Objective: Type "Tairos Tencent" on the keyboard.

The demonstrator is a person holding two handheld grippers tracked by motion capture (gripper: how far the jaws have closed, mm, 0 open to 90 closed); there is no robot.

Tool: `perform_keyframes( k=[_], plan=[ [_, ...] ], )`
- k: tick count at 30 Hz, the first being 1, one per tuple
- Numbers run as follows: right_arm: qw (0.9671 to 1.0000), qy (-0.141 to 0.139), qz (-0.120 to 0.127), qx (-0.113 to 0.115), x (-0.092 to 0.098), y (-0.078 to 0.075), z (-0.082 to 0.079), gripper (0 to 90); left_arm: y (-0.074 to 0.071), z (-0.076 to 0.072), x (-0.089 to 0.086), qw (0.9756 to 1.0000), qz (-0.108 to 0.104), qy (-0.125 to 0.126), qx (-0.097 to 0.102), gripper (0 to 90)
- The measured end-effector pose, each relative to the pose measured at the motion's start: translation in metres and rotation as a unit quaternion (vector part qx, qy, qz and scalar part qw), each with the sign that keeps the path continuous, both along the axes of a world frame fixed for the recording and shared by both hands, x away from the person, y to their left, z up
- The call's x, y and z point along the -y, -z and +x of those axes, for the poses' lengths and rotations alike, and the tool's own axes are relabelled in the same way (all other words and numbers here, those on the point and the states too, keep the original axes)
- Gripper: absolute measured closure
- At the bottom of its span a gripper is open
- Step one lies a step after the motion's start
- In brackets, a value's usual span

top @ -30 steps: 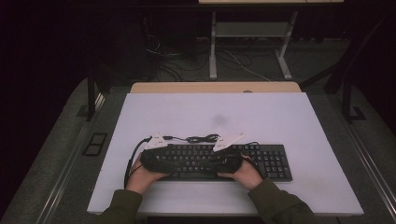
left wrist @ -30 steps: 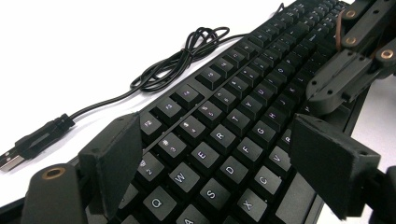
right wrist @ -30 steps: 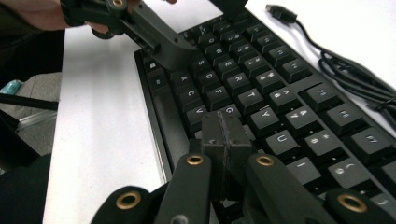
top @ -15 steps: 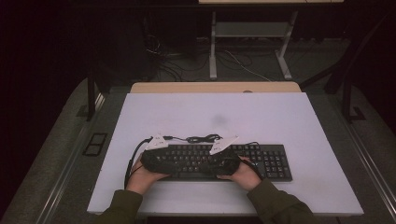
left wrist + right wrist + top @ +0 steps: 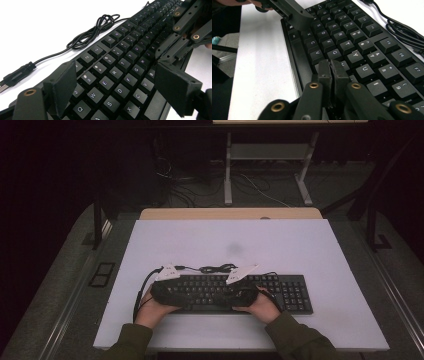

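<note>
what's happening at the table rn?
A person works over a black keyboard on the white table, a hand-held gripper in each hand. The left hand-held gripper is open, its jaws spread above the Q-to-C keys without gripping anything. The right hand-held gripper has its jaws almost together, nothing between them, tips down around the H/J keys; they have just been opening slightly. The keyboard's cable lies coiled behind it.
</note>
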State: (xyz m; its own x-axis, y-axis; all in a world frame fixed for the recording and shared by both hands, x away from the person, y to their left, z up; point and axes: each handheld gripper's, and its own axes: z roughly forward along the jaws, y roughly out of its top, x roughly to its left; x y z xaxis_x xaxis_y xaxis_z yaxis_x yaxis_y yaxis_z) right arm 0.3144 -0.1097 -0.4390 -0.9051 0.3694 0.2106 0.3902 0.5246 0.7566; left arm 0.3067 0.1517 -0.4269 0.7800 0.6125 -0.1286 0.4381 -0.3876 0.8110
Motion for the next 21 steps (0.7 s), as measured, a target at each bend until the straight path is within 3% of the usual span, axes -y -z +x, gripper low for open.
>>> perform_keyframes(
  k=[5, 13, 21],
  plan=[
    [0.9999, 0.002, 0.017, -0.001, 0.003, -0.002, 0.001, 74.9, -0.001, -0.001, 0.000, 1.0000, -0.001, 0.004, 0.001, 19.8],
    [0.9987, 0.013, 0.048, 0.005, 0.009, -0.004, 0.004, 50.0, -0.002, -0.003, 0.000, 1.0000, 0.000, 0.009, -0.001, 25.2],
    [0.9974, 0.035, 0.062, 0.008, 0.016, -0.003, 0.010, 34.9, -0.002, -0.005, 0.001, 0.9997, -0.006, 0.023, -0.010, 42.3]
  ],
)
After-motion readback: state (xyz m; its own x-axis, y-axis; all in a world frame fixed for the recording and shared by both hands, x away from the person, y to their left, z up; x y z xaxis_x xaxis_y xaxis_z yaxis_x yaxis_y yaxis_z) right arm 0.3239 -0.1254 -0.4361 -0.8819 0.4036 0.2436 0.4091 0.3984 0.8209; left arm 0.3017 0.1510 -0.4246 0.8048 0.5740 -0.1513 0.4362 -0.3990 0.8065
